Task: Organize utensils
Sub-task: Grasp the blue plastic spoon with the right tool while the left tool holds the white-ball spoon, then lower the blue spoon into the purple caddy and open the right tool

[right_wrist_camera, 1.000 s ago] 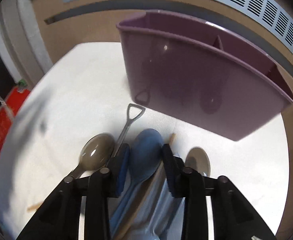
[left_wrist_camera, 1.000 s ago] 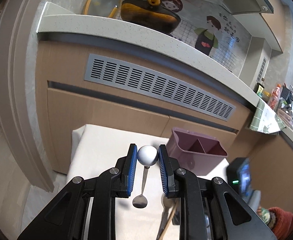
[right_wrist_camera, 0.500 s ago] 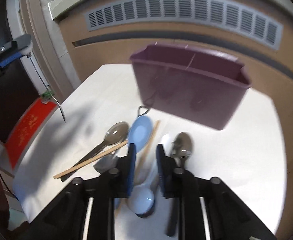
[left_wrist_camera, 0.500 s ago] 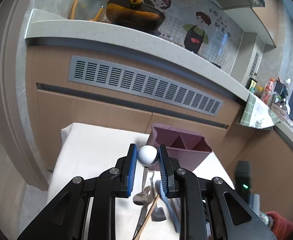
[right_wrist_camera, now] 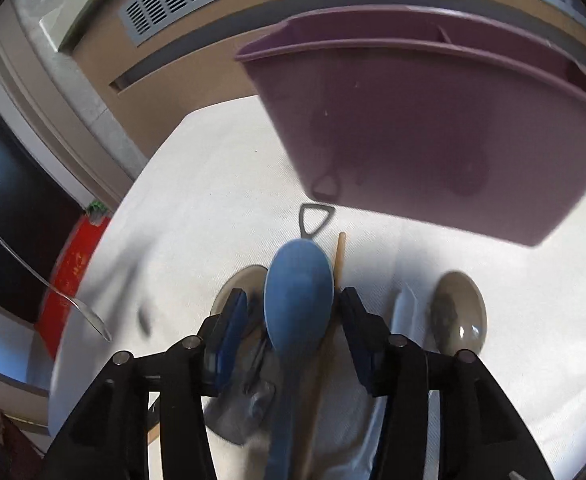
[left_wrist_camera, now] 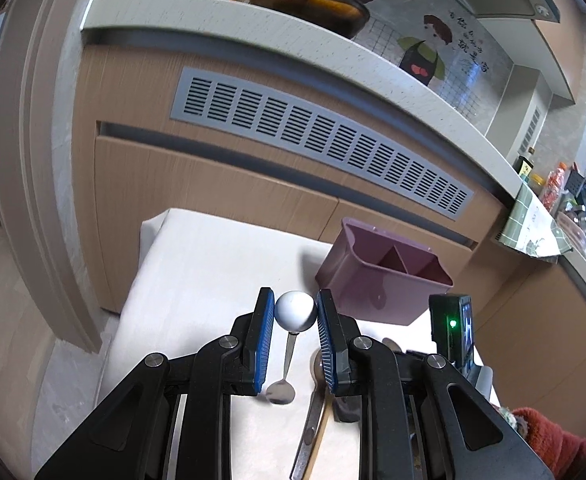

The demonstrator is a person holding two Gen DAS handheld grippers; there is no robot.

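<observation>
The right tool, narrow and above the pile half a second ago, is now down over the heap with its jaws opening wide on either side of the blue spoon; its pads do not press on the bowl, so nothing is gripped yet. Just beside the spoon lie a wooden chopstick, a metal handle with a triangular loop and, well to the right, a steel spoon, all on the white counter. The left tool stays clenched on the white ball end of a small spoon, which hangs bowl down. The purple caddy stands behind the pile, compartments empty. The blue spoon looks like the next pick.
</observation>
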